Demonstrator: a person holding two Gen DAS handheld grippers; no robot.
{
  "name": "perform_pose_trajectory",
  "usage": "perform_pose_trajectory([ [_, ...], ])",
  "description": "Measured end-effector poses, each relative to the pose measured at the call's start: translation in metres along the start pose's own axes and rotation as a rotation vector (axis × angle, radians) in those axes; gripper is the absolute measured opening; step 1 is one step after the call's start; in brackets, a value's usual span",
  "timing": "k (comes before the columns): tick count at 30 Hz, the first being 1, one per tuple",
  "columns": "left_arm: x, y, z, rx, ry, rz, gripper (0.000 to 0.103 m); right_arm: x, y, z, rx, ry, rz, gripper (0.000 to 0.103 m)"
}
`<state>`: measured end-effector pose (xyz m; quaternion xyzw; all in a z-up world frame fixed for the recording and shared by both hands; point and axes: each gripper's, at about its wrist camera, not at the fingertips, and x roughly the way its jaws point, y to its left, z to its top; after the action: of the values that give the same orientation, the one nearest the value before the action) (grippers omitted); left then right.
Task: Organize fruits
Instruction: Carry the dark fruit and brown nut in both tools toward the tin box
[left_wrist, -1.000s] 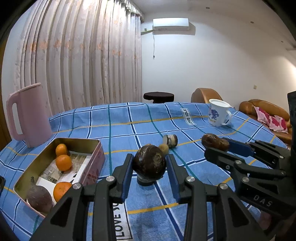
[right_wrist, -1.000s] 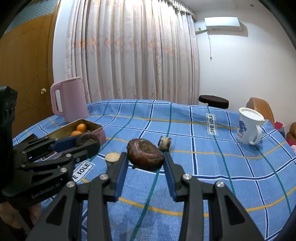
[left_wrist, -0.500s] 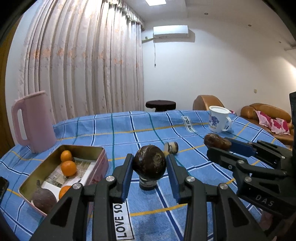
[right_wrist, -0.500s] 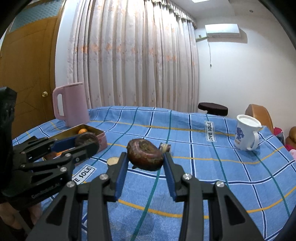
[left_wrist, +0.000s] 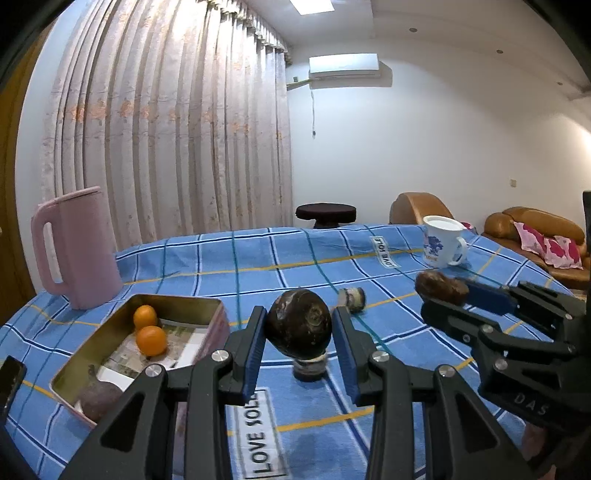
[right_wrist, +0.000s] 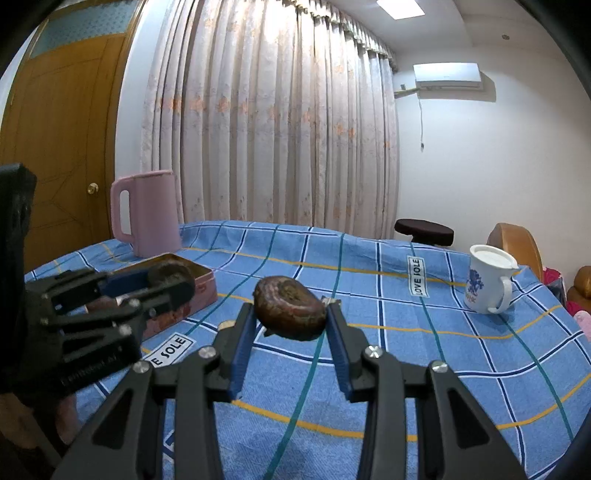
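Observation:
My left gripper is shut on a round dark brown fruit and holds it above the blue checked tablecloth. My right gripper is shut on an oval brown-red fruit, also held above the cloth. A metal tin at the left holds two oranges and a dark fruit. The right gripper with its fruit shows in the left wrist view; the left gripper shows in the right wrist view, near the tin.
A small dark stub lies on the cloth under my left gripper, another small piece behind it. A pink jug stands behind the tin. A white mug stands far right. Sofa and stool lie beyond the table.
Both grippers have risen with their fruits; the table sits lower in both views. The left gripper has drawn closer to the tin.

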<state>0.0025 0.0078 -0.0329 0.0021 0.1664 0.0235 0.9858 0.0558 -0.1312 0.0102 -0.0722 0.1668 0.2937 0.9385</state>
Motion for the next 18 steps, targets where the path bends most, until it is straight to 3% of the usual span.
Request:
perform_pose_trajectory([
  [11,0.007,0.071,0.010,-0.050,0.053,0.130,0.038,0.042,0.045,0.038,-0.055,0.023,0.136,0.041],
  [18,0.015,0.117,0.009,-0.091,0.102,0.173,0.038,0.079,0.086,0.057,-0.096,0.055,0.223,0.041],
])
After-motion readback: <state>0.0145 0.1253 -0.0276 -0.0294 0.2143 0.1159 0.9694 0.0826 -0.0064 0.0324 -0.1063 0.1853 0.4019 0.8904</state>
